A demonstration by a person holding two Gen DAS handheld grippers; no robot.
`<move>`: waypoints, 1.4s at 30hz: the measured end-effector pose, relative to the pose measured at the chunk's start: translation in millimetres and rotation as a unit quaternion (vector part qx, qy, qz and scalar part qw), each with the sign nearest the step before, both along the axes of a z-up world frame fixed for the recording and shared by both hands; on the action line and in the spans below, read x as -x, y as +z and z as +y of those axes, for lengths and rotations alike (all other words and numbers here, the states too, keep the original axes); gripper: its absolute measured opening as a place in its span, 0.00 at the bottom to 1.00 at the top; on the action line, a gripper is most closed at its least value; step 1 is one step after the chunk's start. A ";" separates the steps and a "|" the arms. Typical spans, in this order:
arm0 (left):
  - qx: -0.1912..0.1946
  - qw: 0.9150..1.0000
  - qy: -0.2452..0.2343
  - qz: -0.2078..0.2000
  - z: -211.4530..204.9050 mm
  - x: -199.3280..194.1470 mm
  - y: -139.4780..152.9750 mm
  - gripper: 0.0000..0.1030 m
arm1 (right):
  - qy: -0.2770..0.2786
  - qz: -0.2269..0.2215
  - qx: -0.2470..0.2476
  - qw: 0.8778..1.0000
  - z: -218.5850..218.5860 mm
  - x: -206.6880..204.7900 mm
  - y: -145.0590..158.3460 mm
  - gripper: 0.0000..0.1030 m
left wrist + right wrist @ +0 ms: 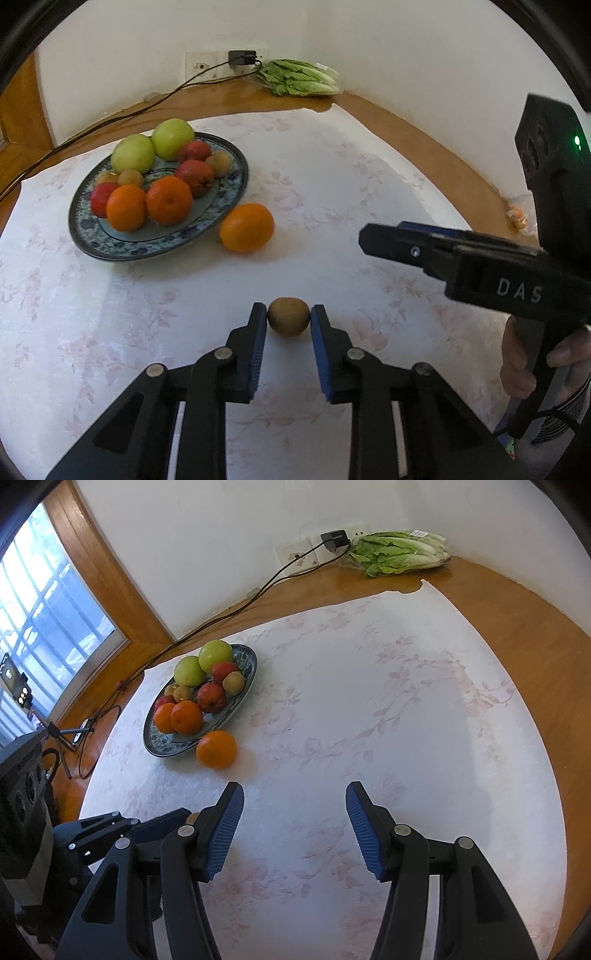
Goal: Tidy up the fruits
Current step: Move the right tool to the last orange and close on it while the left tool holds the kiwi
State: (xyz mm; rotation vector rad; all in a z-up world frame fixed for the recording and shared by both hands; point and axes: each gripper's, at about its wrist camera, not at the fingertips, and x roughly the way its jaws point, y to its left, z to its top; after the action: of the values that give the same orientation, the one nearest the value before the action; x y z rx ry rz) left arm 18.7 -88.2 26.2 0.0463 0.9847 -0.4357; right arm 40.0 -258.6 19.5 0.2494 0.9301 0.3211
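While the left gripper points down at the counter, its two blue fingers squeeze a small brown kiwi, one on each side. The kiwi sits low on the white flowery cloth that covers most of the brown counter. Off to the right, a hand holds the right gripper above the cloth. Its fingers are spread apart and nothing is between them; only bare cloth shows there. Farther back on the left stands a blue patterned plate full of fruit. Two green apples lie at the back of the plate, red apples and some little brown fruits are in the middle, and two oranges are at the front. One more orange sits on the cloth just beside the plate's rim, on the side nearer the kiwi. Far back in the corner, a bag of green lettuce lies on the bare wood by the white wall. A black charger is plugged into the wall next to it, and its dark cord runs along the counter behind the plate. From the right gripper's side, a window with a wooden frame shows on the left.
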 end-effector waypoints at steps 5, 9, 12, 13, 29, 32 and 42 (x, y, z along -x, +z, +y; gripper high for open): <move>0.003 1.000 0.030 -0.005 18.3 -6.2 6.6 0.25 | 0.008 -0.001 0.002 1.000 6.8 -0.8 1.1 0.57; 0.003 0.998 0.062 -0.009 38.5 -12.2 10.1 0.25 | 0.018 -0.002 0.007 1.000 14.6 -2.7 1.5 0.57; 0.001 0.996 0.085 -0.011 54.1 -15.6 11.1 0.25 | 0.026 -0.003 0.011 1.000 21.6 -4.7 1.5 0.57; -0.001 0.996 0.092 -0.012 59.6 -16.8 11.0 0.25 | 0.030 -0.003 0.013 0.999 24.6 -5.7 1.4 0.57; -0.008 0.985 0.170 -0.024 113.5 -25.6 9.2 0.25 | 0.096 -0.008 0.058 0.994 82.8 -33.6 -4.9 0.57; -0.009 0.984 0.174 -0.025 116.9 -27.3 8.4 0.25 | 0.101 -0.009 0.064 0.993 89.9 -36.5 -8.8 0.57; -0.005 0.984 0.177 -0.018 119.5 -32.2 1.5 0.25 | 0.100 -0.017 0.064 0.993 95.1 -42.6 -15.2 0.49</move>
State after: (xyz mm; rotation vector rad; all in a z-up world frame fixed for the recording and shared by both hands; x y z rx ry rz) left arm 51.0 31.3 27.7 -0.1101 0.9371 -0.1036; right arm 82.6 -163.5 4.3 0.0323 0.9409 0.4466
